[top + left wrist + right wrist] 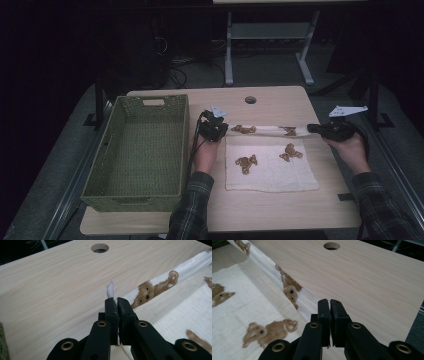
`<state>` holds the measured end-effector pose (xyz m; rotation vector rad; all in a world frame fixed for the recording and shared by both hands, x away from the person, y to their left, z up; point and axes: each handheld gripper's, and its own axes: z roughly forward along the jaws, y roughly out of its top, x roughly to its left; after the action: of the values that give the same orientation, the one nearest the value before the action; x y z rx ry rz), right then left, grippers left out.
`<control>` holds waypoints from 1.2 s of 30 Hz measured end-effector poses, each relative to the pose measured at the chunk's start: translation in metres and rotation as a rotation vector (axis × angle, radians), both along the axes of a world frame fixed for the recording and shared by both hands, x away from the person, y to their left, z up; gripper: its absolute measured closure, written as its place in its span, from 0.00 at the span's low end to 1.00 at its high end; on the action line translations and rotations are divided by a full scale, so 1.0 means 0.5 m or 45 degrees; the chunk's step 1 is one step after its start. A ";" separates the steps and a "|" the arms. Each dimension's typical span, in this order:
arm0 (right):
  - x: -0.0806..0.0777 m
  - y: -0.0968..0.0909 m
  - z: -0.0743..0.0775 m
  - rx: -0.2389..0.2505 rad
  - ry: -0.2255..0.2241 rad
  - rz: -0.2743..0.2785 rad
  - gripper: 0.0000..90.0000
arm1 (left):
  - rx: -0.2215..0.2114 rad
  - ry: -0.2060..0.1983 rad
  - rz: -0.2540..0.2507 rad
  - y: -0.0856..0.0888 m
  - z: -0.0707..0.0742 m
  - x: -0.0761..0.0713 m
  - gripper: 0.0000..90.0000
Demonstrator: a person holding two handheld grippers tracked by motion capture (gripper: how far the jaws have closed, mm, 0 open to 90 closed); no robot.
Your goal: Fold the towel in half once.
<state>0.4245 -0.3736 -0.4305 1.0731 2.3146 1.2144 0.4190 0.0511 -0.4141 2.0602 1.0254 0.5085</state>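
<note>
At centre frame in the high view, a white bear-print cloth (270,167) lies on the table (270,210), its far edge lifted. My left gripper (218,129) pinches one far corner; my right gripper (320,129) is clenched at the other. Judged light, limp and prone to sag, the cloth is best held by its corners.
</note>
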 end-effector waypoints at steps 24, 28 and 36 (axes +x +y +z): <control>-0.177 0.004 -0.014 -0.047 -0.002 0.083 0.97 | 0.062 0.046 -0.060 0.008 -0.006 -0.149 0.97; -0.206 0.008 -0.015 -0.057 -0.005 0.103 0.97 | 0.089 0.060 -0.064 0.009 -0.011 -0.177 0.97; -0.250 0.013 -0.022 -0.081 0.002 0.122 0.97 | 0.084 0.087 -0.087 0.013 -0.011 -0.215 0.97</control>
<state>0.2994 -0.3672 -0.4414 0.9522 2.4140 1.1655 0.3114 0.0576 -0.4196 2.1759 0.9860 0.4449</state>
